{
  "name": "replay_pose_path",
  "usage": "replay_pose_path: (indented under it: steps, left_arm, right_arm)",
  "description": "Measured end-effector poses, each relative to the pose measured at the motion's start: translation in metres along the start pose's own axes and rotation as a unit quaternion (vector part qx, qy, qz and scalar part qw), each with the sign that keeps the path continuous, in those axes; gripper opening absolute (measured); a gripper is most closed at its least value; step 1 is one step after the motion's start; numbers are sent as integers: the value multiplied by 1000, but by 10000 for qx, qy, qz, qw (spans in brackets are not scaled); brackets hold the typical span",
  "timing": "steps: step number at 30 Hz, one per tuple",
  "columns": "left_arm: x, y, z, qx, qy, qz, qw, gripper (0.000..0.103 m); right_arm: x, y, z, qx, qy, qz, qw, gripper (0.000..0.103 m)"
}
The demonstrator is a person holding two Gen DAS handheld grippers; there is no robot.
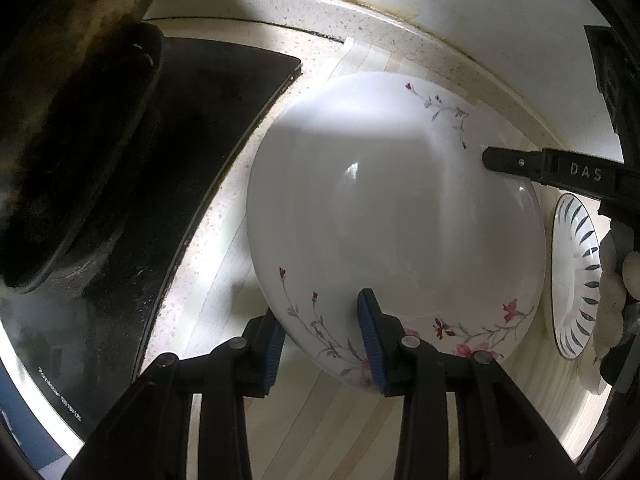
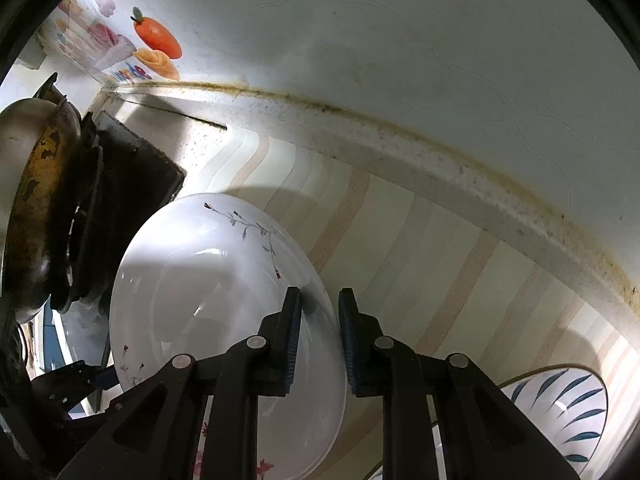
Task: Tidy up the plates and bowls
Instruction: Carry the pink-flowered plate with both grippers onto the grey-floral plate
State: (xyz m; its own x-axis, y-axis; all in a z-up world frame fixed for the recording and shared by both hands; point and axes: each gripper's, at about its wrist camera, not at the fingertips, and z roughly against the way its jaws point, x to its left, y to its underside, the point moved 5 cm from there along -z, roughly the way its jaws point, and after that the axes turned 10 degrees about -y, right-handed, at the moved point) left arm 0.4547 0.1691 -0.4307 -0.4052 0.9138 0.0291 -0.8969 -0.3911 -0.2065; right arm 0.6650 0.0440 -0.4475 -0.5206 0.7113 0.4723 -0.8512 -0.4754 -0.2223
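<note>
A large white plate with red and grey flower sprigs point(image 1: 396, 208) is held tilted above the striped counter. My left gripper point(image 1: 320, 340) straddles its near rim, one blue pad point(image 1: 370, 336) over the face and one under; it seems to grip the plate. My right gripper point(image 2: 320, 340) straddles the opposite rim point(image 2: 320, 300), pads apart and not clearly pressing; its finger shows in the left wrist view point(image 1: 516, 164). The plate also fills the right wrist view point(image 2: 224, 312). A white bowl with blue leaf strokes point(image 1: 572, 280) sits to the right, also in the right wrist view point(image 2: 560, 404).
A black stove point(image 1: 192, 168) with a dark, worn wok point(image 2: 36, 208) stands to the left. The counter has a striped mat point(image 2: 420, 264) and ends at a stained white wall point(image 2: 400, 40) with fruit stickers point(image 2: 156, 40).
</note>
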Motion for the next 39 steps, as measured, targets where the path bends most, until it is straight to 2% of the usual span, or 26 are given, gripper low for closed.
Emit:
replay_pose_path:
  steps: [10, 15, 21, 25, 30, 33, 39]
  left_arm:
    - [-3, 15, 42, -238, 32, -222, 9995, 33]
    - [-7, 27, 71, -356, 138, -400, 9985, 33]
    - [-24, 56, 110, -472, 323, -831, 9949, 33]
    - [-39, 83, 128, -448, 458, -1172, 9910, 33]
    - [-61, 114, 128, -223, 590, -1606, 9850, 33]
    - [-74, 132, 123, -118, 575, -1882, 9804, 33]
    - [-94, 160, 104, 177, 448, -2346, 9709, 33]
  right_arm:
    - [6, 26, 33, -154, -148, -112, 9997, 18]
    - [11, 49, 66, -381, -254, -278, 9986, 18]
    - [15, 93, 123, -800, -356, -608, 9943, 18]
    - [15, 138, 165, -1096, -359, -845, 9897, 18]
    - [6, 205, 197, -1224, -297, -1260, 9840, 18]
    - [-4, 250, 202, -1198, -294, -1570, 9799, 18]
    - [-24, 332, 184, -956, -325, -2159, 9712, 18]
